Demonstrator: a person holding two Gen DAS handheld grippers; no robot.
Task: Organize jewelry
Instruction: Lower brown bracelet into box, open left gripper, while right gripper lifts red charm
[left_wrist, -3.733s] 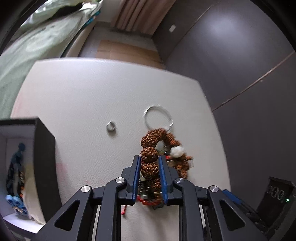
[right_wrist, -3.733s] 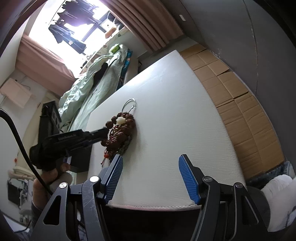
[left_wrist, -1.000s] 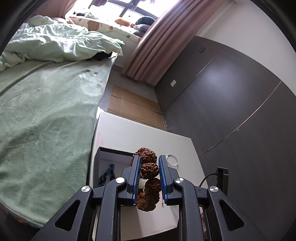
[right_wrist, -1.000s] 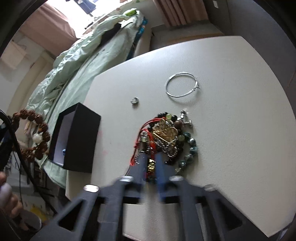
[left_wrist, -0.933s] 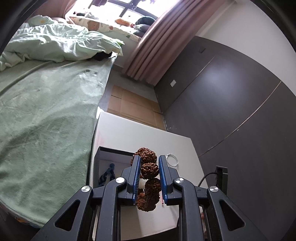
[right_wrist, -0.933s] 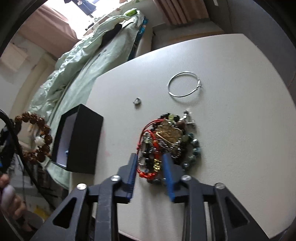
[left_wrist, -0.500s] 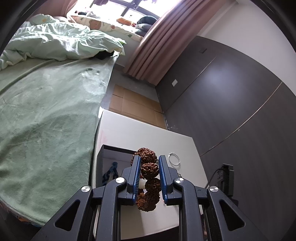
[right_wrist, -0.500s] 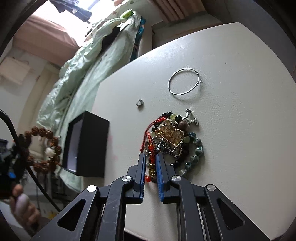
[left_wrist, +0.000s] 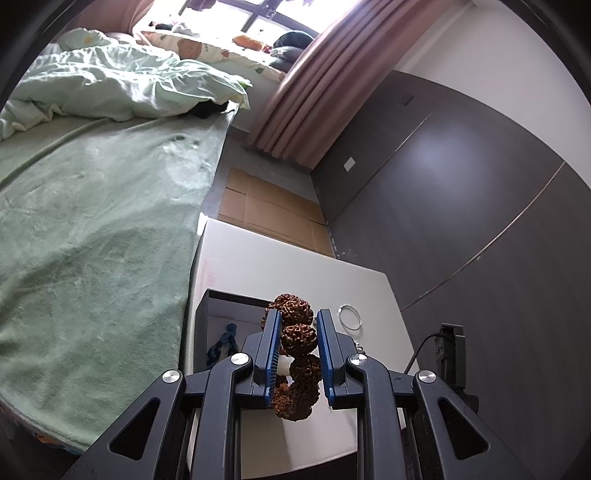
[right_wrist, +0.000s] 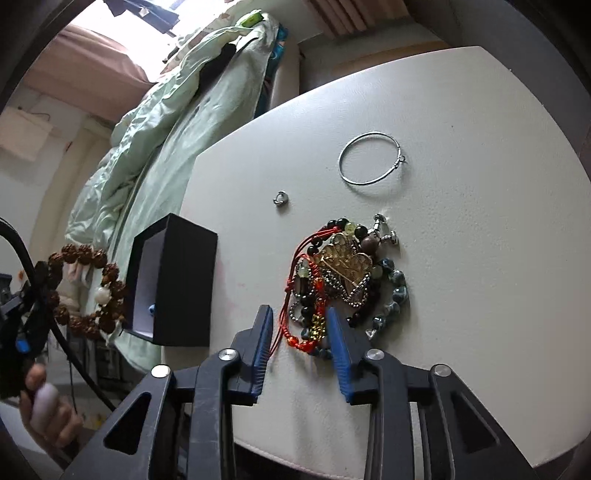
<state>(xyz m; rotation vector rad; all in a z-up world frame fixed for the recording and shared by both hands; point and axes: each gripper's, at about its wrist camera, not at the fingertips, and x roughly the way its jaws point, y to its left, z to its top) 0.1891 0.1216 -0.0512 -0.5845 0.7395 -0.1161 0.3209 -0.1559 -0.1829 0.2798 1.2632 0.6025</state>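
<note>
Left gripper (left_wrist: 296, 332) clamped on the brown seed-bead bracelet (left_wrist: 295, 334), held in the air above the open black box (left_wrist: 218, 308) at the white table's (right_wrist: 461, 110) bed-side edge. Right gripper (right_wrist: 300, 332) parted, blue fingers (right_wrist: 263, 334) straddling the near end of the jewelry pile (right_wrist: 343, 273) on the table. Beyond the pile: a thin silver bangle (right_wrist: 370, 162), a small silver ring (right_wrist: 280, 198).

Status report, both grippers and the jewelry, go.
Left gripper shut on brown bead bracelet, held above black box. Right gripper open astride jewelry pile on table. Nothing blocking.
</note>
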